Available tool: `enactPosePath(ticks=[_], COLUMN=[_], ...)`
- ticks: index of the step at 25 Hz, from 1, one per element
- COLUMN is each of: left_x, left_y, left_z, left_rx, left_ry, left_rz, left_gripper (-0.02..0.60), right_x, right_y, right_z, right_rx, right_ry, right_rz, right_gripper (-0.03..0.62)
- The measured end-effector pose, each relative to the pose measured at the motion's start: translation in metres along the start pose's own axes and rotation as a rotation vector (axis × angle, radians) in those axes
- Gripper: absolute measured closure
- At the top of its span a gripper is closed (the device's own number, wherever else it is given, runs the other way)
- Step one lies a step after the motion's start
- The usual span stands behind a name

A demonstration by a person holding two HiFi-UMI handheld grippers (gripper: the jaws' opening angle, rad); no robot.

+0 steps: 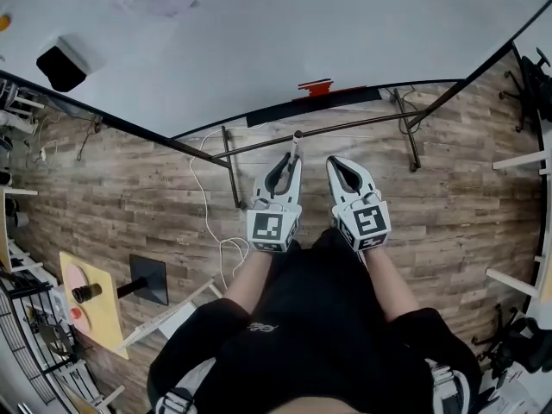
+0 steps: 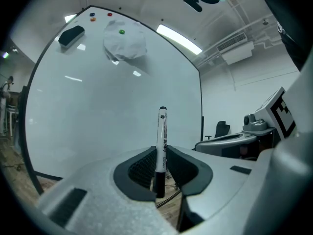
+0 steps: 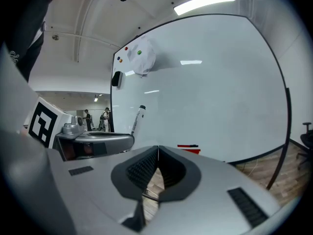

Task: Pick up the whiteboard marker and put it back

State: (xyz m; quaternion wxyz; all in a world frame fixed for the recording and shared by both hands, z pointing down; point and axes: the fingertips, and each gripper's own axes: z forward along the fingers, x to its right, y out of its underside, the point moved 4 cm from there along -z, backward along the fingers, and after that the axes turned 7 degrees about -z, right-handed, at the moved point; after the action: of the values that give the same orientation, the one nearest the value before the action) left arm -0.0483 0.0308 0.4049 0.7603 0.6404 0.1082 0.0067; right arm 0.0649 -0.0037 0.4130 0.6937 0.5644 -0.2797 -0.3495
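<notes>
My left gripper [image 2: 161, 158] is shut on a white whiteboard marker [image 2: 162, 141] with a black cap, which stands upright out of the jaws. In the head view the marker [image 1: 297, 145] sticks forward from the left gripper [image 1: 287, 164] toward the whiteboard [image 1: 285, 41]. My right gripper [image 1: 340, 167] is beside it on the right, its jaws closed with nothing between them [image 3: 157, 161]. The right gripper view shows the marker [image 3: 137, 117] above the left gripper's body. The whiteboard's lower edge carries a red eraser [image 1: 315, 86].
A black eraser [image 2: 71, 34], coloured magnets and a crumpled paper [image 2: 125, 39] sit high on the whiteboard. The board's metal stand legs [image 1: 231, 171] cross the wooden floor ahead of me. A white cable [image 1: 207, 205] trails on the floor. A yellow table [image 1: 90, 304] stands left.
</notes>
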Motion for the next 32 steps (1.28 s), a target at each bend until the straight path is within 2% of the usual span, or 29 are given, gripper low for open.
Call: enactPosePath(ticks=[8,15,23,27,32], left_x=[0.051,0.075,0.064,0.060,0.036], left_y=[0.008,0.011,0.015,0.017,0.023], left_z=[0.047,0.063,0.092,0.126,0.161], left_rx=[-0.035,-0.097,-0.185,-0.221,-0.299], left_ry=[-0.041,-0.046,0.024,0.095,0.140], left_rz=[-0.025,0.018,0.117,0.192,0.275], left_gripper=[0.514,0.514,0.514,0.514,0.514], right_x=[0.065,0.106,0.118,0.143,0.164], right_y=[0.014,0.026,0.036,0.041,0.034], right_z=[-0.017,-0.025,-0.011,-0.001,0.028], right_rx=[0.008,0.018,0.007,-0.013,-0.029], right_ry=[-0.053,-0.036,-0.018,0.033,0.072], right_rz=[-0.003,0.046,0.109,0.100,0.085], right_gripper=[0.591,0.591,0.591,0.591,0.591])
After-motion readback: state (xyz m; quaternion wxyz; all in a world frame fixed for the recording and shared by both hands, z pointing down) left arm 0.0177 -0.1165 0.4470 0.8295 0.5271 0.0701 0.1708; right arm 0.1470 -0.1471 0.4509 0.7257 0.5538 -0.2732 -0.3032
